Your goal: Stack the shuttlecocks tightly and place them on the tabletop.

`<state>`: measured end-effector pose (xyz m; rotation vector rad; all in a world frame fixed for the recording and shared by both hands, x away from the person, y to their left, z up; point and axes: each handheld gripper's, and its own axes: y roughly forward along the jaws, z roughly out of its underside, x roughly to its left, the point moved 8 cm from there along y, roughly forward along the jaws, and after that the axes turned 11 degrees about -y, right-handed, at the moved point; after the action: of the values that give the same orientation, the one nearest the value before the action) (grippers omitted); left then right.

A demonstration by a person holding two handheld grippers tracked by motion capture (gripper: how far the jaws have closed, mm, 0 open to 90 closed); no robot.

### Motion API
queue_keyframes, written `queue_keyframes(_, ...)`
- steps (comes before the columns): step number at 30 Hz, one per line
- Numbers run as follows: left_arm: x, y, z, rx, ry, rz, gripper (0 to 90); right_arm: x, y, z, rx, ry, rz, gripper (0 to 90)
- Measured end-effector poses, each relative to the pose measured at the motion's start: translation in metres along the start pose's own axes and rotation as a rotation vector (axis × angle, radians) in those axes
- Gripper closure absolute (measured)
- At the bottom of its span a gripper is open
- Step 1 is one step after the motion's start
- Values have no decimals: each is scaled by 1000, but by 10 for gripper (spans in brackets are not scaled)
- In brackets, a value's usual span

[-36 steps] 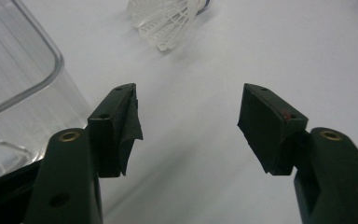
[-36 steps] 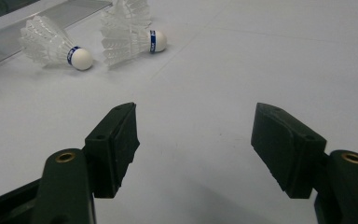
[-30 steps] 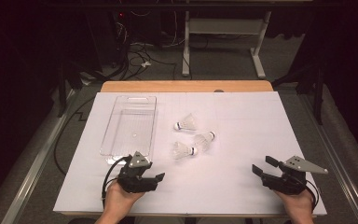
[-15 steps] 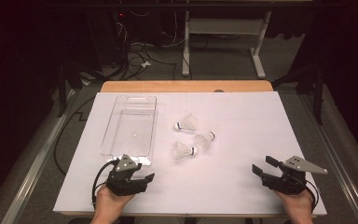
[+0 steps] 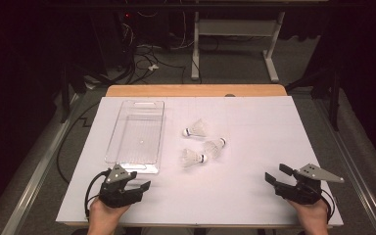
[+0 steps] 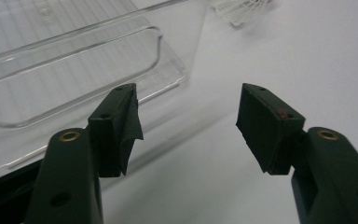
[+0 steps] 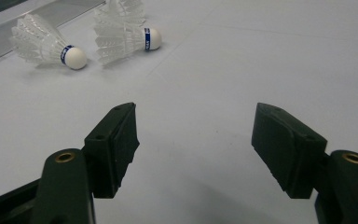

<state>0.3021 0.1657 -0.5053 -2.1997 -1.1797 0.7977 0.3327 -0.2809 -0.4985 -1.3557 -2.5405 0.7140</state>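
Clear plastic tray [image 5: 136,132], nothing inside

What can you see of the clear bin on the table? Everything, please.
The clear bin is a rectangular tray of see-through plastic with low walls, rounded corners and a flat lip around the rim; a handle slot shows in the far end. It is empty and sits upright and flat on the white table cover, long side running away from the person, left of the three shuttlecocks and apart from them. The left gripper sits just before its near end, not touching.
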Motion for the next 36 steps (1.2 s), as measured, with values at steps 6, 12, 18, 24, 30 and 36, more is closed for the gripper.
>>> queue_keyframes(6,11,-6,0,-20,-25,-18,400,-1,0,1,3,7,4,317)
queue_keyframes(12,22,-8,3,-37,-45,-31,403,-1,1,1,8,6,6,317)
queue_keyframes(18,32,-17,5,-69,-91,-38,401,-1,1,1,7,2,3,318)
queue_keyframes(24,39,-21,6,-87,-95,-63,403,-1,1,2,14,1,7,319)
queue_keyframes(30,49,-23,4,-109,-96,-83,385,-2,2,2,20,-8,13,320)
queue_keyframes(36,57,-25,5,-123,-120,-89,368,-3,1,3,27,5,25,319)
